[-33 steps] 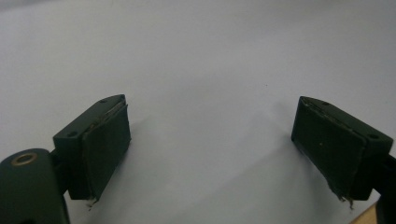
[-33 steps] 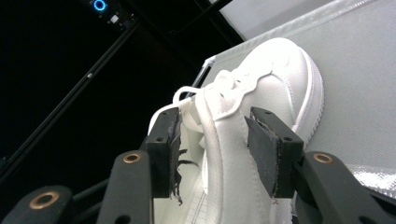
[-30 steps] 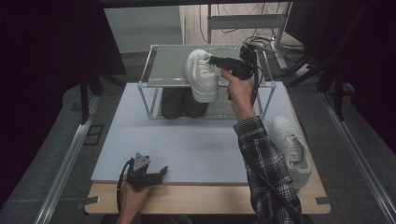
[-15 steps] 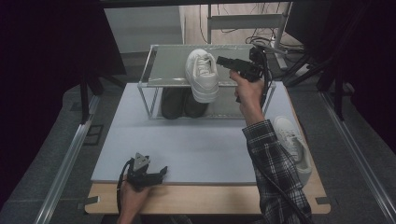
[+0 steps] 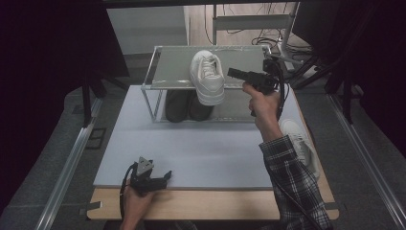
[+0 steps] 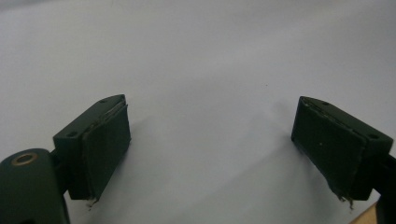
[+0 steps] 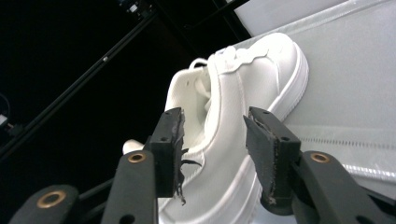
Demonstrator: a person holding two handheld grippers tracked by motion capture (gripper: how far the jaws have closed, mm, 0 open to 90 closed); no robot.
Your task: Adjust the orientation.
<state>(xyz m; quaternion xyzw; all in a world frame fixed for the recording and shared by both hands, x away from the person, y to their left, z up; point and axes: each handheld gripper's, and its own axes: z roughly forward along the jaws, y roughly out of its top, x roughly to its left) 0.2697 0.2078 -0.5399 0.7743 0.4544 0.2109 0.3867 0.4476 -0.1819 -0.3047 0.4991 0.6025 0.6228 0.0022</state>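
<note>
A white sneaker [image 5: 207,79] lies on the top shelf of a metal rack [image 5: 170,72], its near end hanging over the front rail. My right gripper [image 5: 233,73] hovers just to the right of it, pointing at it, apart from it. In the right gripper view the sneaker [image 7: 238,107] lies beyond the right gripper [image 7: 212,123]. Its jaws have just been closing a little, with nothing between them, and still stand open. My left gripper [image 5: 152,181] rests open on the white mat [image 5: 206,153] near the front edge; the left gripper [image 6: 210,109] has only mat between its pads.
A pair of black shoes [image 5: 186,106] stands on the lower level of the rack. A second white sneaker [image 5: 300,143] lies on the table's right side beside the right forearm. Cables and stands crowd the area behind the rack.
The right gripper has let go of the white sneaker and drawn back to the right. The sneaker stays on the top shelf. The left gripper has not moved.
</note>
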